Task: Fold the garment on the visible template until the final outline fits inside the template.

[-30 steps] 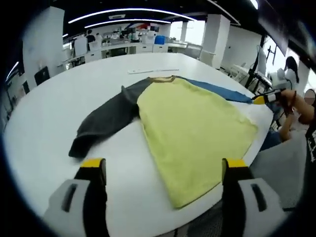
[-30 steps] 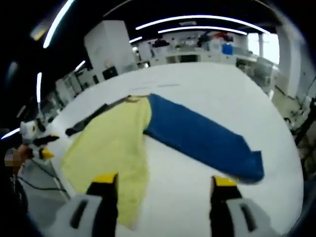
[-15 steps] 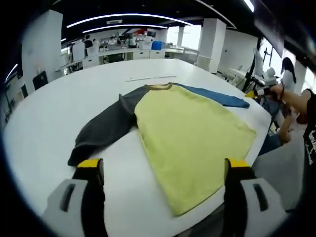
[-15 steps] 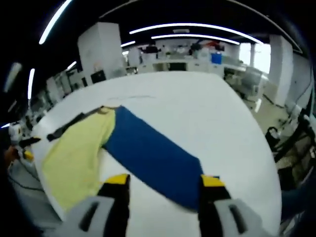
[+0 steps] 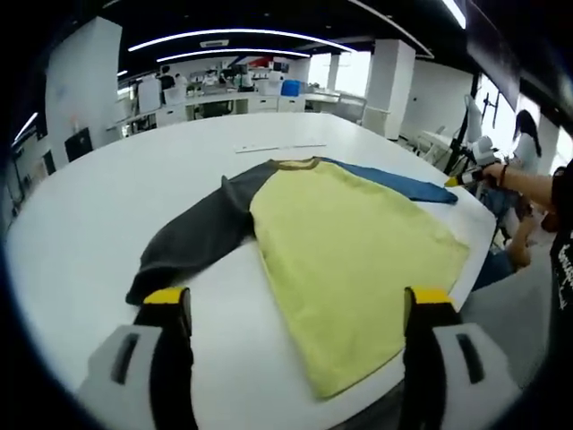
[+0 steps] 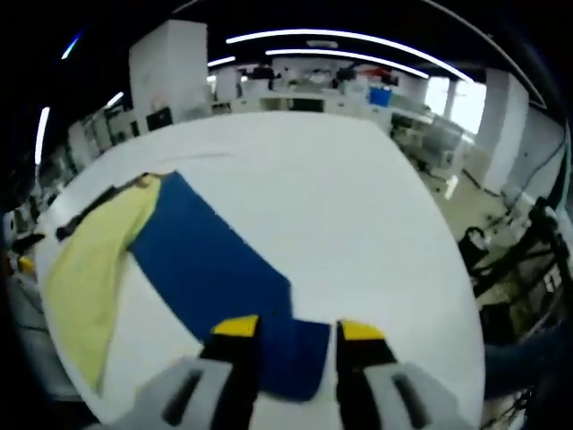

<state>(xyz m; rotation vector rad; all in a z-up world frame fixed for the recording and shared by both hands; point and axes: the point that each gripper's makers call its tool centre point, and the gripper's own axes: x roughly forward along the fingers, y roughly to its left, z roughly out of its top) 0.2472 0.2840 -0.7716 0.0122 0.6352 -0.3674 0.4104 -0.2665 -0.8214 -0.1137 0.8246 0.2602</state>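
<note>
- Since the earlier frames, my right gripper [image 6: 291,330] has closed in on the cuff end of the blue sleeve [image 6: 210,273], and its jaws have narrowed from a wide spread to a small gap.
- Right gripper state: the yellow-tipped jaws straddle the sleeve end with blue cloth between them; I cannot tell whether they pinch it yet.
- Left gripper [image 5: 291,309] state: jaws wide apart, holding nothing, hovering at the near edge of the white worktop [image 5: 107,197].
- Garment [image 5: 349,246] position: it lies flat on the worktop, yellow body toward me, hem near the worktop edge, collar away from me.
- Dark grey sleeve [image 5: 192,237]: stretched out to the left of the body in the left gripper view, its cuff just ahead of the left jaw.
- Blue sleeve: extends to the far side of the body, toward a person's hand [image 5: 501,175] at the right of the left gripper view.
- A thin pale strip [image 5: 279,148] lies on the worktop beyond the collar.
</note>
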